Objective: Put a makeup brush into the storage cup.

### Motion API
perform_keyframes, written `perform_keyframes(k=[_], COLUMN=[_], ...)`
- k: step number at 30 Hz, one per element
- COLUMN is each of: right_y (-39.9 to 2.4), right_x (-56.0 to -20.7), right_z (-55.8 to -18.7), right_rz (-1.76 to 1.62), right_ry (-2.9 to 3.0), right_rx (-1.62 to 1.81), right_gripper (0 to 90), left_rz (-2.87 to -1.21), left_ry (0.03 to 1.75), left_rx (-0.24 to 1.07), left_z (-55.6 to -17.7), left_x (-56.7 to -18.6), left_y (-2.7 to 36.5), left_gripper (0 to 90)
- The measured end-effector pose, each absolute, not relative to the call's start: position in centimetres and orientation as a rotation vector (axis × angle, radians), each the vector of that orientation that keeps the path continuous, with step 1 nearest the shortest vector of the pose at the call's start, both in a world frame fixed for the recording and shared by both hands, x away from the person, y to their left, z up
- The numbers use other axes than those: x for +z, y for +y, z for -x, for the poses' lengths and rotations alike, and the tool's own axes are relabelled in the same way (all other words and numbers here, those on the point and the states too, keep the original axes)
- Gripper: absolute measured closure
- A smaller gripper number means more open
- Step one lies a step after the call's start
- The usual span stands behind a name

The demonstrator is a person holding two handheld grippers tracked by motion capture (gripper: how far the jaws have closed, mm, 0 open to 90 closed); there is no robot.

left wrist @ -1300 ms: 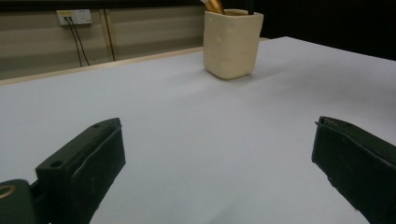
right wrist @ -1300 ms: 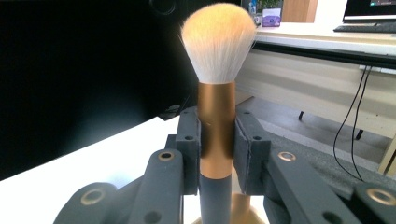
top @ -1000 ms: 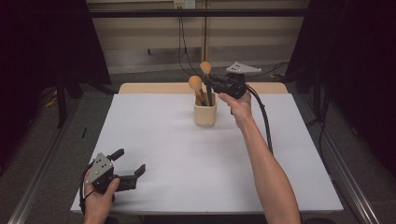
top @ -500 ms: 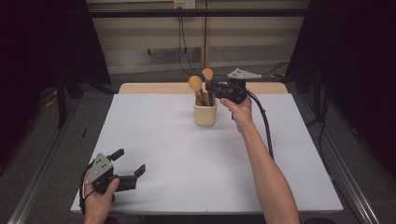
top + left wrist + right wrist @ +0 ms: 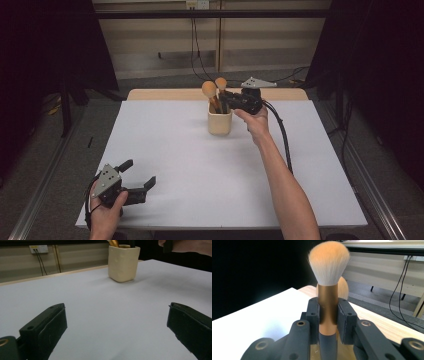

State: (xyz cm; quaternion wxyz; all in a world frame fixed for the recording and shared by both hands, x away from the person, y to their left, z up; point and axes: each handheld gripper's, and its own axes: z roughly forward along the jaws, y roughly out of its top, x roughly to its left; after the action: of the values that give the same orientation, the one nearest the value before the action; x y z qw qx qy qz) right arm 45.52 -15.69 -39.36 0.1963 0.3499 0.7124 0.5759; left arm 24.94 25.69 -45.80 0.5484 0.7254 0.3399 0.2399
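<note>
The right gripper (image 5: 328, 312) has its jaws clamped tight on the bronze ferrule of a makeup brush (image 5: 328, 290), bristles fanned above the pads. Directly below the jaws sits the cream brush holder (image 5: 219, 121), with the brush's lower handle inside it beside a second brush (image 5: 209, 91), whose head rises just left of the held one.

The risk, as I judge it, is a tilted pull: the handle could drag on the holder's rim and tip the light cup or carry the second brush along. The smooth ferrule might also slip through the pads.

The left gripper (image 5: 131, 178) rests well apart, near the surface's (image 5: 190, 170) front edge, jaws wide open and empty.
</note>
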Motion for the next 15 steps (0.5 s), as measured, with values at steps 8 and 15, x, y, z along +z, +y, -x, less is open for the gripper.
perform_keyframes(k=[8, 15], right_y=[-15.8, -15.9], right_x=[-40.0, -41.0], right_z=[-45.5, -45.5], right_rz=[-0.999, -1.018], right_ry=[2.009, 2.034], right_rx=[1.597, 1.572], right_gripper=[73.5, 72.8], left_rz=[-1.716, -1.723], left_ry=[0.806, 0.798], left_rx=[0.574, 0.58], left_z=[-24.9, -24.9], left_x=[-45.8, -45.8], left_y=[25.7, 25.6], left_gripper=[2.7, 2.6])
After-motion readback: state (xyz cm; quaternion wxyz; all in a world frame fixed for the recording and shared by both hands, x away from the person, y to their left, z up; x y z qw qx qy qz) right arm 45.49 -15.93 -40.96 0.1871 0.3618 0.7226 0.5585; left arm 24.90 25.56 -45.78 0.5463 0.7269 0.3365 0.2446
